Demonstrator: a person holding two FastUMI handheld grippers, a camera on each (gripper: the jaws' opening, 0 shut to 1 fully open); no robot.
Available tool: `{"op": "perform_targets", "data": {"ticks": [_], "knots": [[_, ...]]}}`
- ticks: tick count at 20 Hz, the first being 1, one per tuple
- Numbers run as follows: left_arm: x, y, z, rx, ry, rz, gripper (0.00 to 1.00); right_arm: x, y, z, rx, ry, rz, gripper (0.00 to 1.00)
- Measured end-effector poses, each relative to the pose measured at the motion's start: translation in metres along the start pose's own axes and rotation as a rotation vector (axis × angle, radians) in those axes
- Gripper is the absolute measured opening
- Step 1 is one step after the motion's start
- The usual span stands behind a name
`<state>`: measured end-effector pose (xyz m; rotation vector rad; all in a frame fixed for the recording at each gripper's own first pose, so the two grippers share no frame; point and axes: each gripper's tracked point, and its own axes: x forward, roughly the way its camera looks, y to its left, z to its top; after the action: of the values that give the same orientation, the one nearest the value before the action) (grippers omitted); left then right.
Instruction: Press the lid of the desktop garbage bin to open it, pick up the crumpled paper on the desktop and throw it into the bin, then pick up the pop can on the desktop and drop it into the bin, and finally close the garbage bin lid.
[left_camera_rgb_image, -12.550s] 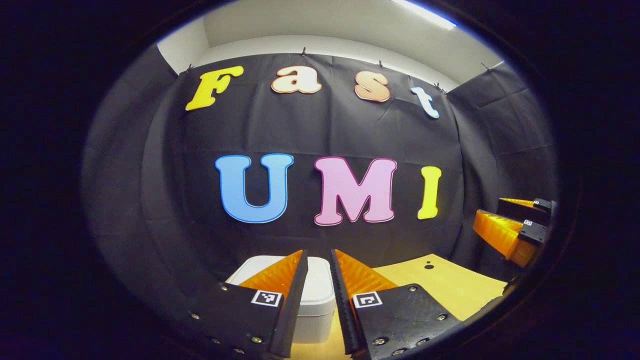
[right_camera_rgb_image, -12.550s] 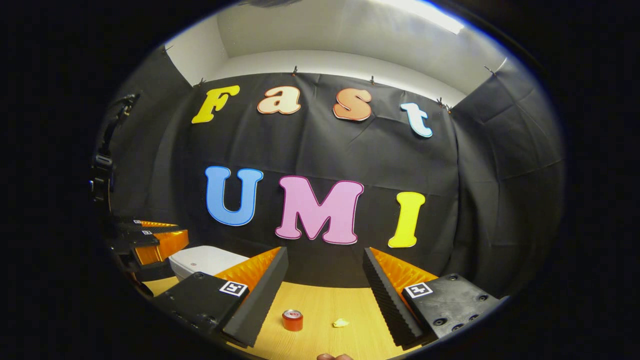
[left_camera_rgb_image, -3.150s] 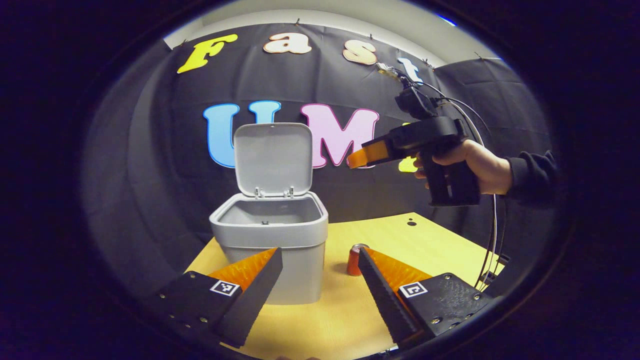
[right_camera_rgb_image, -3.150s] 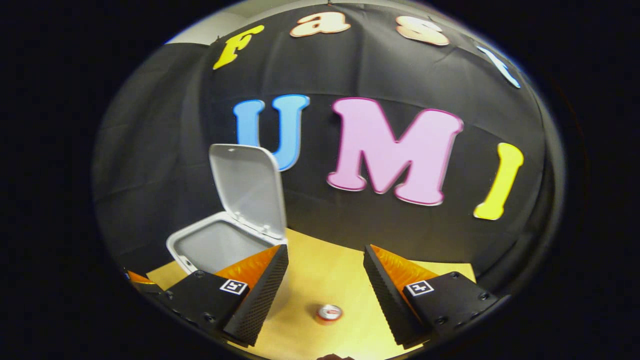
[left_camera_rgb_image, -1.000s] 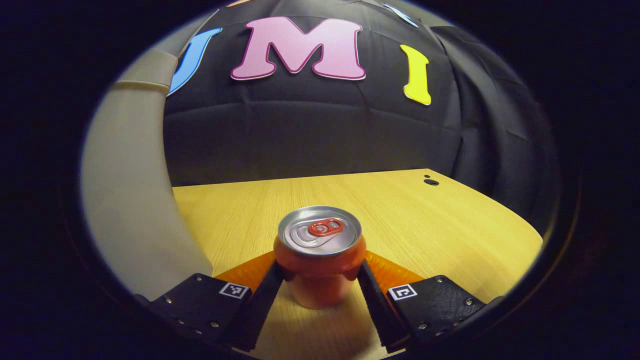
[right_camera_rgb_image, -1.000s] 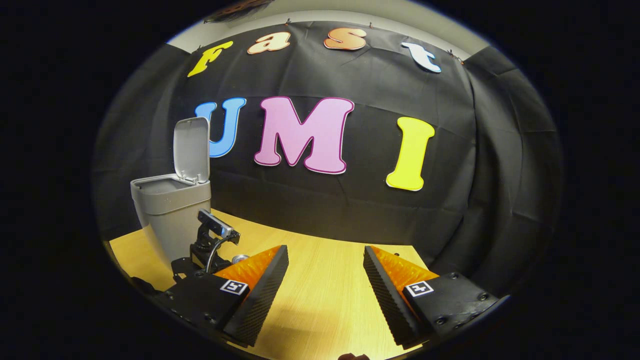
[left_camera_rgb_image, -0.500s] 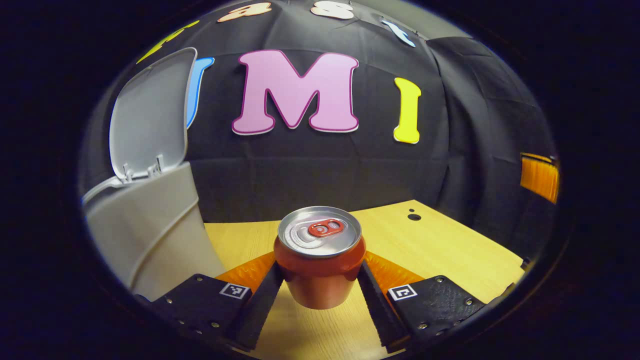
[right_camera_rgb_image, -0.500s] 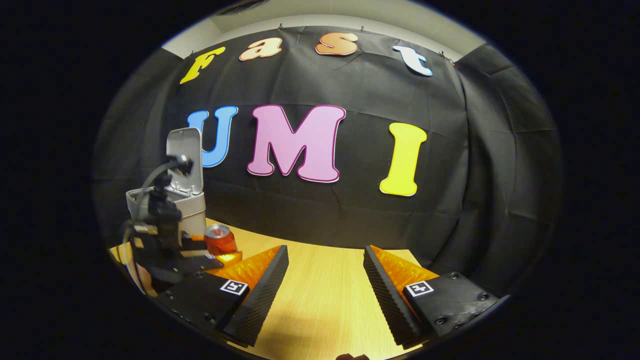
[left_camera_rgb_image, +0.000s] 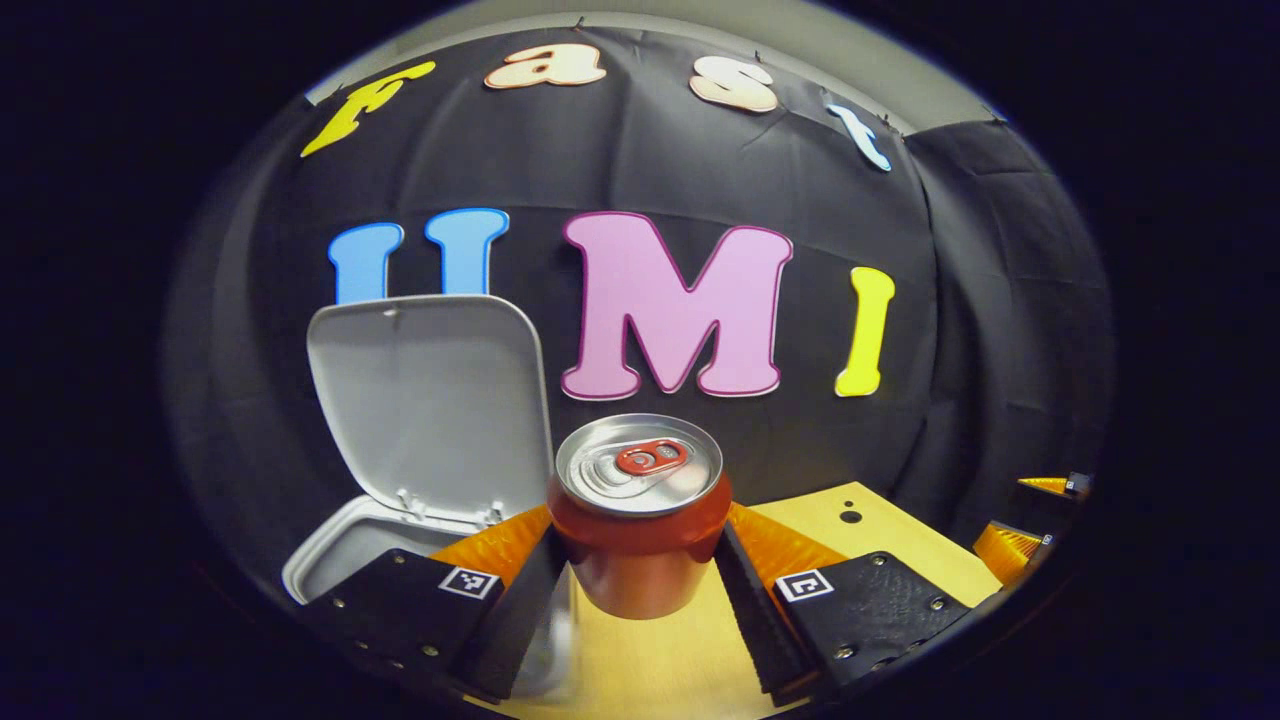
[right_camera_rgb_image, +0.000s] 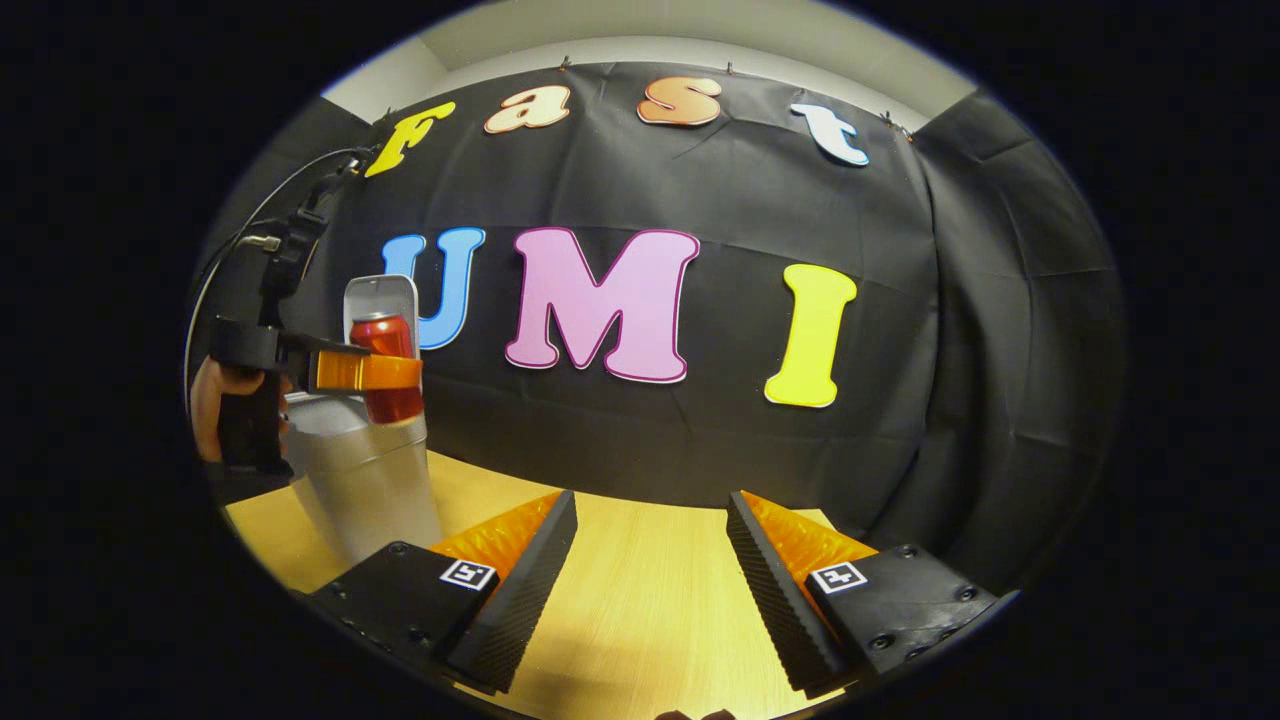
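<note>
The left gripper (left_camera_rgb_image: 638, 560) is clamping the can (left_camera_rgb_image: 638, 520) between both fingers, one pressing on each side of its body. The can is standing upright in the grip, its silver top and red tab facing up, and it is hanging clear of the table (left_camera_rgb_image: 880, 540). In the left gripper view the bin (left_camera_rgb_image: 330, 555) is sitting just to the left of the can and lower, its lid (left_camera_rgb_image: 430, 410) standing open and leaning back toward the booth wall, with part of the rim and the grey inside showing below the hinge.

In the right gripper view the left gripper (right_camera_rgb_image: 395, 372) is appearing farther off at the left, held by a hand (right_camera_rgb_image: 215, 395), and it is carrying the can (right_camera_rgb_image: 385, 365) level with the bin's (right_camera_rgb_image: 365, 490) rim, in front of the raised lid (right_camera_rgb_image: 380, 295). Whether the can is over the opening or just beside it cannot be told.

The right gripper (right_camera_rgb_image: 650, 570) is hovering over bare table (right_camera_rgb_image: 640, 610), its fingers spread wide with nothing between them.
</note>
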<state>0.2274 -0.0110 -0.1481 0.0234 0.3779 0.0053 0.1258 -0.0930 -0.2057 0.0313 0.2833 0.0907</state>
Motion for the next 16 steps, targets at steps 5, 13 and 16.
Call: {"op": "perform_targets", "data": {"ticks": [5, 13, 16], "knots": [[-0.012, 0.081, -0.019, -0.012, 0.046, 0.139, 0.86, 0.003, 0.013, 0.012, -0.012, -0.017, 0.007, 0.98], [-0.015, 0.134, -0.063, -0.066, 0.117, 0.22, 0.86, -0.005, 0.033, 0.015, -0.039, -0.002, 0.019, 0.98], [-0.018, 0.143, -0.075, -0.054, 0.138, 0.239, 0.87, -0.008, 0.039, 0.016, -0.05, 0.0, 0.02, 0.98]]}}
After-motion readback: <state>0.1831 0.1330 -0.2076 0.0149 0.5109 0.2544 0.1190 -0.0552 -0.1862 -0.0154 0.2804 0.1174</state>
